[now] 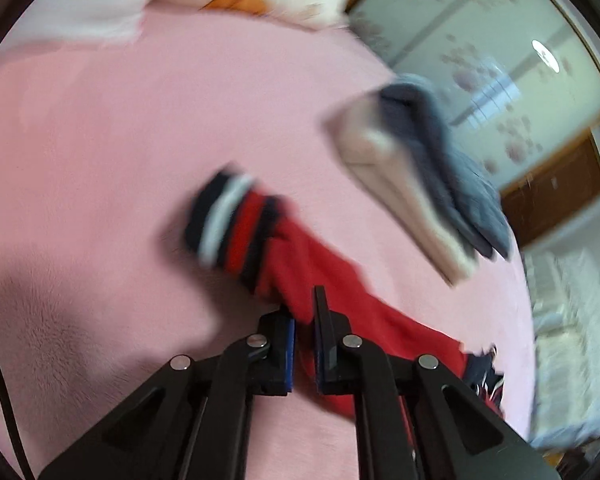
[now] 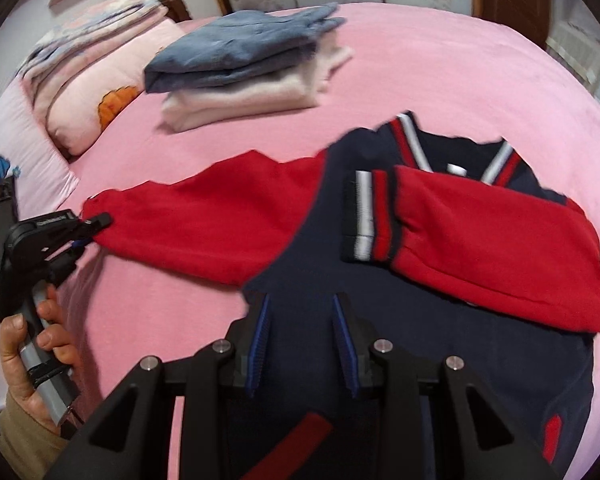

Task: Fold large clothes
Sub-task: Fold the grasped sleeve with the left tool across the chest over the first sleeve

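A navy jacket [image 2: 380,272] with red sleeves lies on the pink bed. Its right sleeve [image 2: 496,240] is folded across the chest, striped cuff at the middle. Its left sleeve [image 2: 204,220] stretches out to the left. My left gripper [image 1: 305,320] is shut on that red sleeve [image 1: 340,280] near its striped cuff [image 1: 232,224]; it also shows in the right wrist view [image 2: 92,228], pinching the sleeve end. My right gripper [image 2: 302,312] is open and empty, hovering over the navy body of the jacket.
A stack of folded clothes, blue on cream [image 2: 244,64], sits at the back of the pink bed [image 2: 460,72]; it shows in the left wrist view too [image 1: 420,172]. Pillows and a folded quilt [image 2: 88,72] lie at the left. A wardrobe and door stand behind.
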Demonstrator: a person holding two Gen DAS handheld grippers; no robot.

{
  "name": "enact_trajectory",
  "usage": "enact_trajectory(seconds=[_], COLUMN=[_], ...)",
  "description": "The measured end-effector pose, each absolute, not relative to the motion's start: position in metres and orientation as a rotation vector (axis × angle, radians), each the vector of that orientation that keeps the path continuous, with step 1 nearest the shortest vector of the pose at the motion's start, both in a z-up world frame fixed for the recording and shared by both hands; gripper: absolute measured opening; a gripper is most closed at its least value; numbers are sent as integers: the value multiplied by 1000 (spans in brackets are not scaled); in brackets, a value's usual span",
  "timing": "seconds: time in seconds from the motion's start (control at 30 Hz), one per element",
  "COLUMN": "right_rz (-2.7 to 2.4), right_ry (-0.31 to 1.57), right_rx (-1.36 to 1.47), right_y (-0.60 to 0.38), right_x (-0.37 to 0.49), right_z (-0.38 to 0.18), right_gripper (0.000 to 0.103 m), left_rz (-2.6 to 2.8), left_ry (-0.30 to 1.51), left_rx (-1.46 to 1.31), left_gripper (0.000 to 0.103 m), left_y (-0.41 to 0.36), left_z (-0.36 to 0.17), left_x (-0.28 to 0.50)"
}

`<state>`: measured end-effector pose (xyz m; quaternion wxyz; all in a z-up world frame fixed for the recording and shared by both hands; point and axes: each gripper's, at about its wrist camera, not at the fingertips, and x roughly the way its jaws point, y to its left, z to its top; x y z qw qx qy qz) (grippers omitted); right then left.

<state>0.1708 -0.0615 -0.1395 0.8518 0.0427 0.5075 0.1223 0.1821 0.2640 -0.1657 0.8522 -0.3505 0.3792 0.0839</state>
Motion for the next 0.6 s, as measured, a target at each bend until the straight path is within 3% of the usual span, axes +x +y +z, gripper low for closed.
enact_trajectory(seconds=[0.27,0.37,0.43,0.5,0.6], right_rz=[132,85,56,26,2], right_ry=[1058,1042,1036,1041,1062], right_rx=[224,257,274,292,322], right_y=[-144,-174,-192,-212,-231], right_x=[155,147,139,133,126], right_z=[-137,-135,-136,-140,-148], right_gripper=[32,32,32,32,32], left_rz=[-130,-276,-359,-440,-473], left_ry=[750,768,825,914,984], left_rx=[-458,-355,-279,-211,-167], left_gripper=[5,6,19,40,43], left_y=[121,51,10,-34,-60], left_z=[-74,-68,-77,-99,-121], left_x=[206,208,209,210,201])
